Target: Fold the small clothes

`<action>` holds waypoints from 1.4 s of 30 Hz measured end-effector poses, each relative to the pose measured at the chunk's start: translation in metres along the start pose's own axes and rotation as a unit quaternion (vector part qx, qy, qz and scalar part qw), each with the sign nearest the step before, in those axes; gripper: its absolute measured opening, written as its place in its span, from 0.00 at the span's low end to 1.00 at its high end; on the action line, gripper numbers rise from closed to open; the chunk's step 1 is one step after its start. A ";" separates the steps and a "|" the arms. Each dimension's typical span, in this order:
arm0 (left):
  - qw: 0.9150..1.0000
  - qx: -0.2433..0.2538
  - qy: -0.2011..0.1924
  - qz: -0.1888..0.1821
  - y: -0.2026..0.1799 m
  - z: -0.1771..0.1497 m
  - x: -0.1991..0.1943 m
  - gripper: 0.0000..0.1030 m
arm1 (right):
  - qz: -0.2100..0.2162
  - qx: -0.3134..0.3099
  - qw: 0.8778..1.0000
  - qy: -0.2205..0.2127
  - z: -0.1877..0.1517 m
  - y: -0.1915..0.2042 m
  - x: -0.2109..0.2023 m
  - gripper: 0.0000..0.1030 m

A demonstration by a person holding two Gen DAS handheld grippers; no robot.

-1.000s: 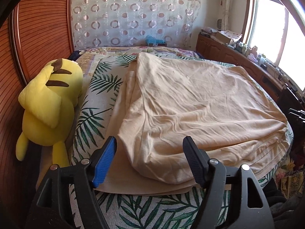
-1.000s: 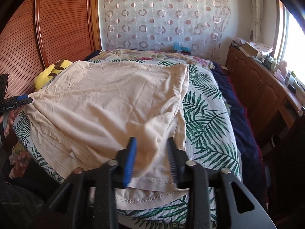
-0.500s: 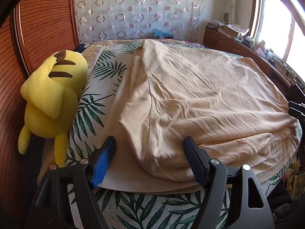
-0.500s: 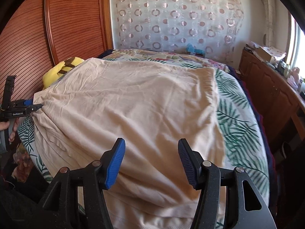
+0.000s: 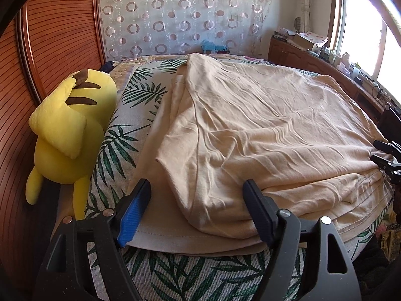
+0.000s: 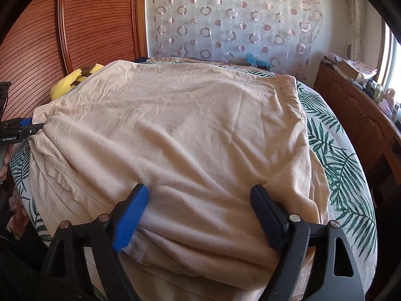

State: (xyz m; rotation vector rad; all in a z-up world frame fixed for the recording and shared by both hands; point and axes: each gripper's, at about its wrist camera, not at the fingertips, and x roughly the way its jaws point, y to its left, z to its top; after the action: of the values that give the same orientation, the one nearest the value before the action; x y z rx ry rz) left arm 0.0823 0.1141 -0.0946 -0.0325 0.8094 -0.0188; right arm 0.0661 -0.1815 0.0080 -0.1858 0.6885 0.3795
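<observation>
Clothes first: the peach cloth (image 5: 250,130) lies spread on the bed (image 5: 140,138), right under my two grippers. It has more than one layer. A top layer is folded over, and a bottom layer with a stitched hem sticks out at the near edge.

My left gripper (image 5: 198,213) hangs over the near left corner of the fold. Its jaws are apart and opening a bit more. Cloth lies between them, but the pads do not squeeze it.

My right gripper (image 6: 198,213) is over the near right part of the cloth. Its jaws are opening wide. The cloth bulges up between them, yet nothing is pinched.

So I think one fold is done and both grippers hold nothing. The cloth is still big and wrinkly, so I guess more folds are left. The edges do not line up well at the near side.

Farther off, a yellow plush toy (image 5: 72,130) rests by the wooden wall. At the far end hangs a curtain (image 6: 233,22) with rings.
</observation>
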 end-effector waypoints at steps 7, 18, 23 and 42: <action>1.000 -0.003 -0.004 0.001 0.000 0.000 0.000 0.75 | -0.003 -0.002 1.000 0.000 -0.004 0.005 -0.005 0.86; 0.995 -0.087 -0.034 -0.024 0.033 -0.006 -0.023 0.65 | -0.016 0.015 1.000 0.005 -0.005 0.002 -0.010 0.89; 0.995 -0.095 -0.023 -0.019 0.036 -0.008 -0.017 0.65 | -0.011 0.008 1.000 0.005 -0.006 0.000 -0.011 0.89; 0.996 -0.059 -0.029 -0.060 0.005 0.005 -0.023 0.06 | -0.003 0.001 1.000 -0.004 -0.012 -0.006 -0.013 0.90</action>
State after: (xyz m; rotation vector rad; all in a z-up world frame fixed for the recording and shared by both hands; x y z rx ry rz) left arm 0.0700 0.1199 -0.0751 -0.1919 0.7491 -0.0836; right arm 0.0521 -0.1941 0.0082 -0.1849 0.6806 0.3745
